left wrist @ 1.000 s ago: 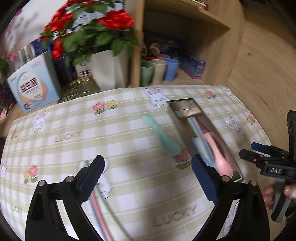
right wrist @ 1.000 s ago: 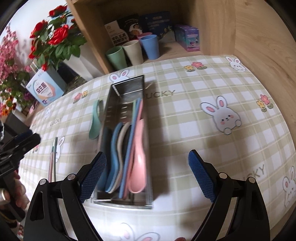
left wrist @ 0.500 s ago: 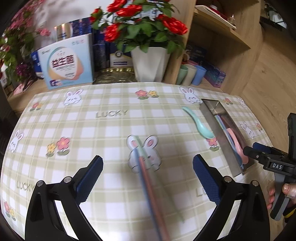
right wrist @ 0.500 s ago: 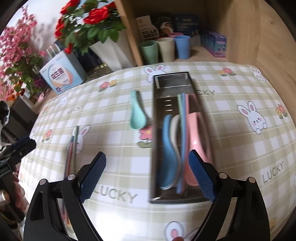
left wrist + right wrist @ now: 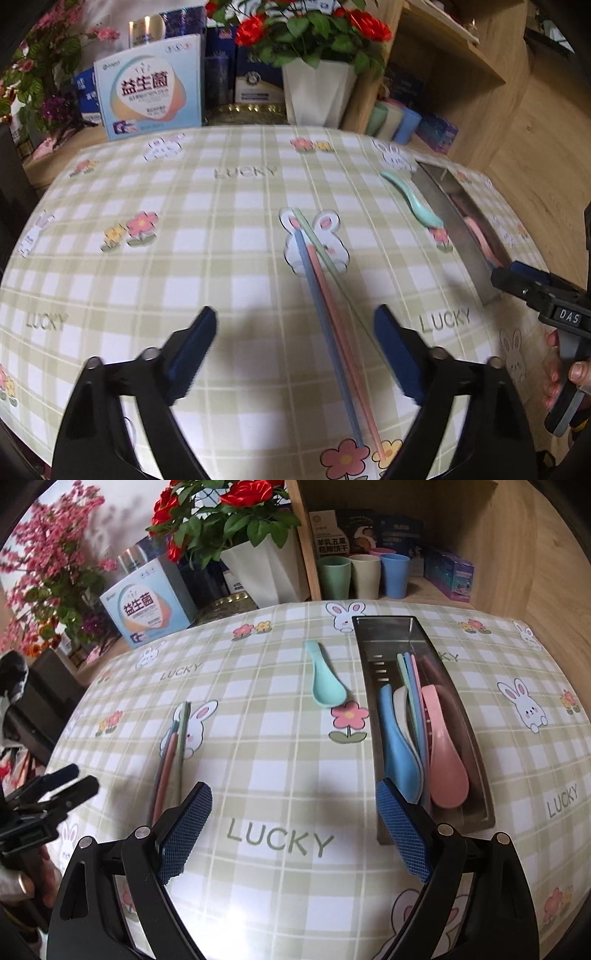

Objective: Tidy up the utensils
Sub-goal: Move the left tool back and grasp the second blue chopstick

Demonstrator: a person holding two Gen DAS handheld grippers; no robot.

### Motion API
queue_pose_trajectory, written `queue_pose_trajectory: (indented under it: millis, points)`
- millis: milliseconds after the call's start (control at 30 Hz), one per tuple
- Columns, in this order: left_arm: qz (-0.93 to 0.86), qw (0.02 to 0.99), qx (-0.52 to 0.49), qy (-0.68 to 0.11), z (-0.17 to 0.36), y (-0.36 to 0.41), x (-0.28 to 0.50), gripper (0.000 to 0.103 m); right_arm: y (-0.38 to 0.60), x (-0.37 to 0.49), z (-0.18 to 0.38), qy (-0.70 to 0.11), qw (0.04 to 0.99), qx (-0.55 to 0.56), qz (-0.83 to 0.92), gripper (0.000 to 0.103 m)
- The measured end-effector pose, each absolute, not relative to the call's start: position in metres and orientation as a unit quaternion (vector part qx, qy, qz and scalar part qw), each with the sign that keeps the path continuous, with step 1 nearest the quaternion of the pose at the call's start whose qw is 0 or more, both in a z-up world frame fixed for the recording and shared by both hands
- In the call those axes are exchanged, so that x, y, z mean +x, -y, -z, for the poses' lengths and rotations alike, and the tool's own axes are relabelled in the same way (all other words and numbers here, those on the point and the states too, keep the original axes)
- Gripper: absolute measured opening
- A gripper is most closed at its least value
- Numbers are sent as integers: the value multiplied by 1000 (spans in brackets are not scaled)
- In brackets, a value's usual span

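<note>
Three chopsticks (image 5: 325,306), blue, pink and green, lie together on the checked tablecloth (image 5: 184,258). My left gripper (image 5: 291,332) hovers over them, its jaws closing with the sticks between the fingers, nearer the right pad and untouched. The same chopsticks (image 5: 170,760) show left of my right gripper (image 5: 293,799), which is open over bare cloth. A mint spoon (image 5: 325,683) rests beside the metal tray (image 5: 369,701). The tray holds blue, white and pink spoons plus more chopsticks. That mint spoon (image 5: 417,205) and the tray (image 5: 454,236) sit to the right in the left wrist view.
Behind the table stand a white pot of red roses (image 5: 317,92), a light blue box (image 5: 151,96) and three cups (image 5: 364,576) on a wooden shelf. A wooden wall (image 5: 535,554) borders the right side. A hand (image 5: 565,376) holds the right gripper's handle.
Both views have slid left across the table. The chopsticks have come between my left fingers, and those fingers stand closer together. The tray has shifted rightward in both views.
</note>
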State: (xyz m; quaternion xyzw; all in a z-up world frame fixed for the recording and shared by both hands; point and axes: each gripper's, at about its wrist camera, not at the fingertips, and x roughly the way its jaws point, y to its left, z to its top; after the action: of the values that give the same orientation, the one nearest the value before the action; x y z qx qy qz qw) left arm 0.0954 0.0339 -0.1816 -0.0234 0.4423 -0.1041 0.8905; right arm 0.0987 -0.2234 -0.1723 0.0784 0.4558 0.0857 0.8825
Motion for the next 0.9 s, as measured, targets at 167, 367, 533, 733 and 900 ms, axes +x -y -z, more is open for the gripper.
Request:
queue_pose_trajectory:
  millis: [167, 367, 533, 733, 900]
  points:
    - [109, 880, -15, -462, 208, -21, 94, 42, 226, 92, 178, -457, 882, 82, -80, 87]
    - [107, 871, -27, -478, 224, -18, 105, 36, 229, 91, 180, -457, 882, 85, -79, 87]
    - [103, 870, -23, -482, 226, -16, 112, 36, 231, 91, 184, -459, 880, 91, -79, 87]
    - [97, 870, -7, -484, 226, -10, 119, 36, 232, 93, 186, -459, 880, 96, -79, 87]
    - [91, 868, -2, -488, 230, -8, 124, 36, 233, 94, 188, -459, 879, 99, -77, 87]
